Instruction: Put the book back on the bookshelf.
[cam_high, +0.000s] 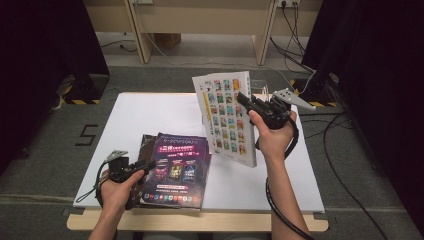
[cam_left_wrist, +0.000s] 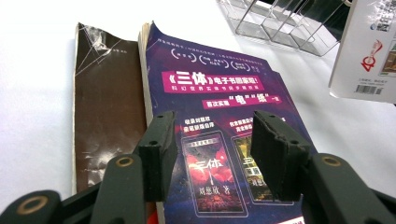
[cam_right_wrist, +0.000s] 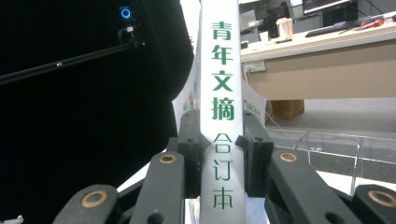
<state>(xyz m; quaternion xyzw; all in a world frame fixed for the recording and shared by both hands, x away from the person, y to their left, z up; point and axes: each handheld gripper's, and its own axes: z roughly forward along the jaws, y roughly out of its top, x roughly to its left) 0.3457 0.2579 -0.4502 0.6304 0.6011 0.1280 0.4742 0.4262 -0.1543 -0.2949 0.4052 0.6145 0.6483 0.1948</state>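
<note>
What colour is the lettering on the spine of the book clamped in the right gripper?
Green characters on a white spine, clearest in the right gripper view.

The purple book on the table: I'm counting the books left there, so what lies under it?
Under the purple book lies a brown-covered book, its left strip and top edge sticking out. The rest of it is covered, so anything else beneath the two can't be seen.

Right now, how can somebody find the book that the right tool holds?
On the white table, look right of the purple book. The white book stands upright in the right tool, alone off the table, its cover a grid of small pictures.
</note>
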